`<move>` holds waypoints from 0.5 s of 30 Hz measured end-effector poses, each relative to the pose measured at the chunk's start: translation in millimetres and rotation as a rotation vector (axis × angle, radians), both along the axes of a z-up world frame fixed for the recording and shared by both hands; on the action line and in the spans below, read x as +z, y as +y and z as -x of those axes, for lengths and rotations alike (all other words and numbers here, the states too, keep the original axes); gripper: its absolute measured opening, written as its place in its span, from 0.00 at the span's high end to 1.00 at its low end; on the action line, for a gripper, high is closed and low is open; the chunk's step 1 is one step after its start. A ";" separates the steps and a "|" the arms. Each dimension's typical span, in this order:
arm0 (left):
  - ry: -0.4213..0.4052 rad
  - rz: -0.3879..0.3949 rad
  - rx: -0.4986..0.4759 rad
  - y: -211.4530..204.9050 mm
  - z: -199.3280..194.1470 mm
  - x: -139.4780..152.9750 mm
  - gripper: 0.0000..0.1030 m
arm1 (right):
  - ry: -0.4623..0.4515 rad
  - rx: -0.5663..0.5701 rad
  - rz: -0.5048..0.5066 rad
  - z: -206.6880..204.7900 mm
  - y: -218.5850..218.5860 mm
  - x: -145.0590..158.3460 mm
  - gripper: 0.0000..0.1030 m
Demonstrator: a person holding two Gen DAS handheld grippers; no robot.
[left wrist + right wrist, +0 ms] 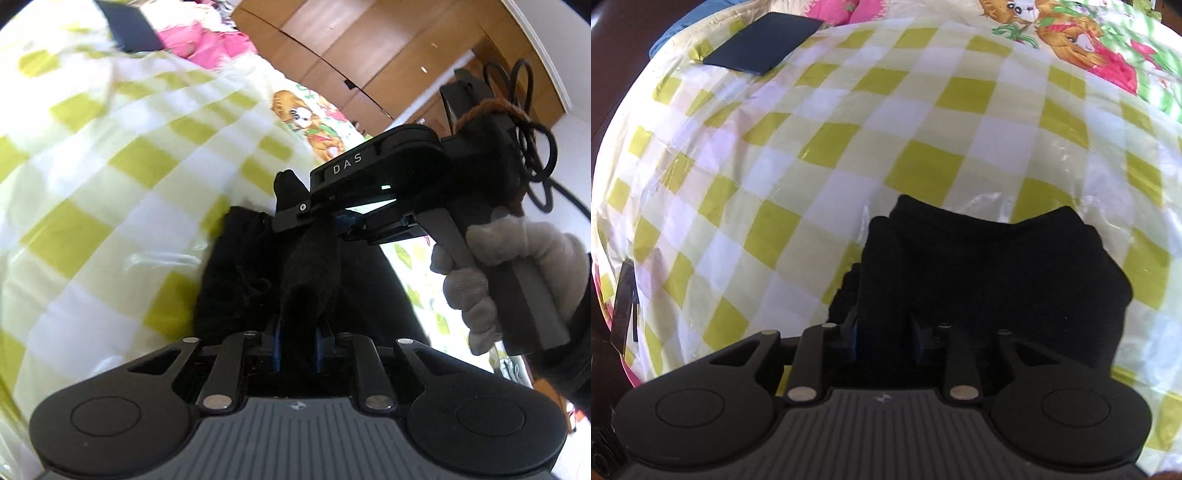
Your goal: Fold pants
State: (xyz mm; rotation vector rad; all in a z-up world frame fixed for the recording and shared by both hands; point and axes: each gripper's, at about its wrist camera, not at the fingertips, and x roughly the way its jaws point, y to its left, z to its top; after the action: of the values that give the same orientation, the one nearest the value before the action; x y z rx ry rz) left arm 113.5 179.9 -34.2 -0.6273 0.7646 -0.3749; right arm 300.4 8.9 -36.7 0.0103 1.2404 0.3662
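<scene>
A: Left wrist view: the left gripper (pixel 298 332) has its jaws nearly pressed together, pinching a fold of the black pants (pixel 310 269) that rises between the blue pads.

B: And the other one?

A: The right gripper (pixel 334 221) shows ahead, held by a gloved hand (pixel 491 273); the same black cloth sits between its jaws. From its own camera the right gripper (pixel 886 341) is buried in dark fabric (too dark to tell whether the pads press on it).

B: Where are the pants?

A: Bunched on the yellow-and-white checked sheet (pixel 923 122) just in front of both grippers. A dark flat pad (pixel 764 42) lies well apart, near the pink bedding (pixel 207 40); wooden wardrobe doors (pixel 351 44) stand behind.
</scene>
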 end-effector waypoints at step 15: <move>0.022 0.019 0.063 17.9 39.3 -7.7 0.72 | -0.129 0.255 0.141 28.2 49.0 8.0 0.42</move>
State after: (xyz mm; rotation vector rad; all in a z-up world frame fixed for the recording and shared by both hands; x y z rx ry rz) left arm 74.1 197.8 -42.0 -0.6727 0.7609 -0.3187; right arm 272.2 57.9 -28.6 -0.2902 1.1397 0.4913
